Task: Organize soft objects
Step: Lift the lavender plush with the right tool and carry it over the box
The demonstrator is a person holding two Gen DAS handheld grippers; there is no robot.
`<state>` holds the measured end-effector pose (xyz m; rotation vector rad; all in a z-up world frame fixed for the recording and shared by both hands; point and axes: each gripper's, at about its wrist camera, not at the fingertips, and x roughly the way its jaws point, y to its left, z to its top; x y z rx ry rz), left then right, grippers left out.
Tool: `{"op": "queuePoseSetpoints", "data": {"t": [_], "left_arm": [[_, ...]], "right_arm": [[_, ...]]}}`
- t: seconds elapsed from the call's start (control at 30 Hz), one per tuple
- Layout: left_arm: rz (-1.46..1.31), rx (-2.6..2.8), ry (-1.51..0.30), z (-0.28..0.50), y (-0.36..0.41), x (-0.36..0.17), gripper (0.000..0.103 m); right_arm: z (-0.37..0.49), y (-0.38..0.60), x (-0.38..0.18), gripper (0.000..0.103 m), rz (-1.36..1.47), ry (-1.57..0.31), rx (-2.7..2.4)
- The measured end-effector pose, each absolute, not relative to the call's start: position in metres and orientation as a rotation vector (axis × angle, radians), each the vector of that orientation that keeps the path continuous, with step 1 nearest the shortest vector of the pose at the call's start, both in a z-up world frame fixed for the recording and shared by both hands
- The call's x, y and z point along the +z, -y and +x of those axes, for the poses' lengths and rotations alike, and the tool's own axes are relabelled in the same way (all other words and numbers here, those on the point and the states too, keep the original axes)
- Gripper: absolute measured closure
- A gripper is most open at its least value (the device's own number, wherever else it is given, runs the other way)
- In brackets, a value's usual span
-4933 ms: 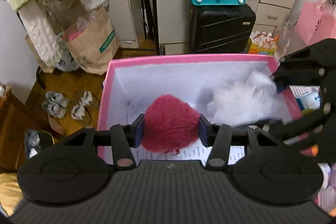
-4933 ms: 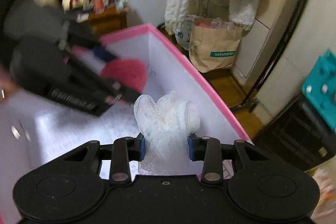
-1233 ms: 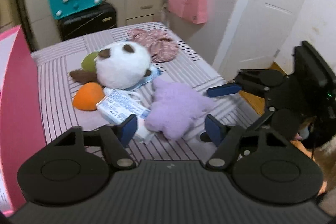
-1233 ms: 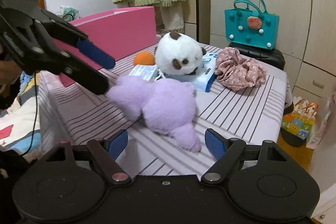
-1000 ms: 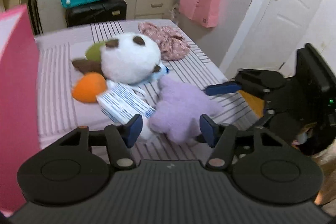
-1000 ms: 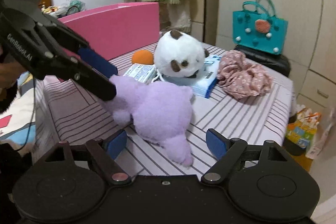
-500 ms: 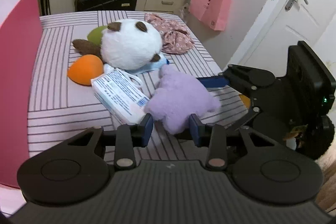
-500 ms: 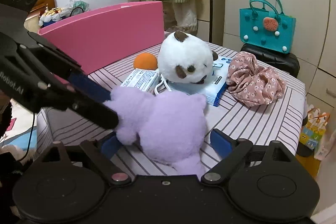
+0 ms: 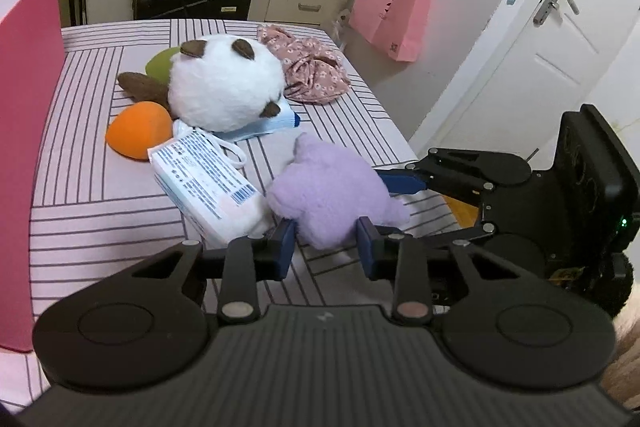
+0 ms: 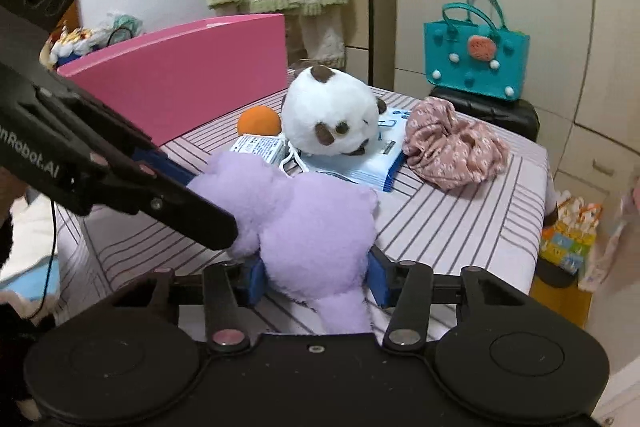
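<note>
Tongs of both hands meet on the purple plush toy (image 9: 334,191) at the near right corner of the striped surface (image 9: 100,219): the left tongs (image 9: 326,247) are clamped on one of its lobes, and the right tongs (image 10: 316,277) grip its body from the other side, blue pads pressed into the fur. Just left of the toy lies a white tissue pack (image 9: 206,183), with an orange plush (image 9: 138,129) and a white panda plush (image 9: 226,87) farther back. A floral cloth (image 9: 310,67) lies beyond at the far right, and a pink box (image 9: 24,131) stands along the left edge.
</note>
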<state>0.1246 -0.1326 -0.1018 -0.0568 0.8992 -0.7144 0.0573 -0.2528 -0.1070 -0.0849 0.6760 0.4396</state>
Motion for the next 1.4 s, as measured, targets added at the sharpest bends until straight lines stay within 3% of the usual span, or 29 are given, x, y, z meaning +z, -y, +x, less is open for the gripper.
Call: {"op": "queuePoseSetpoints", "data": {"t": [0.73, 1.4], "left_arm": [[-0.031, -0.809, -0.953, 0.086, 0.099, -0.075, 0.071], [-0.029, -0.782, -0.847, 0.047, 0.026, -0.011, 0.071]], "right_arm": [[0.009, 0.206, -0.065, 0.049, -0.112, -0.786, 0.328], [-0.019, 0.127, 0.006, 0.049, -0.366, -0.619, 0.374]]}}
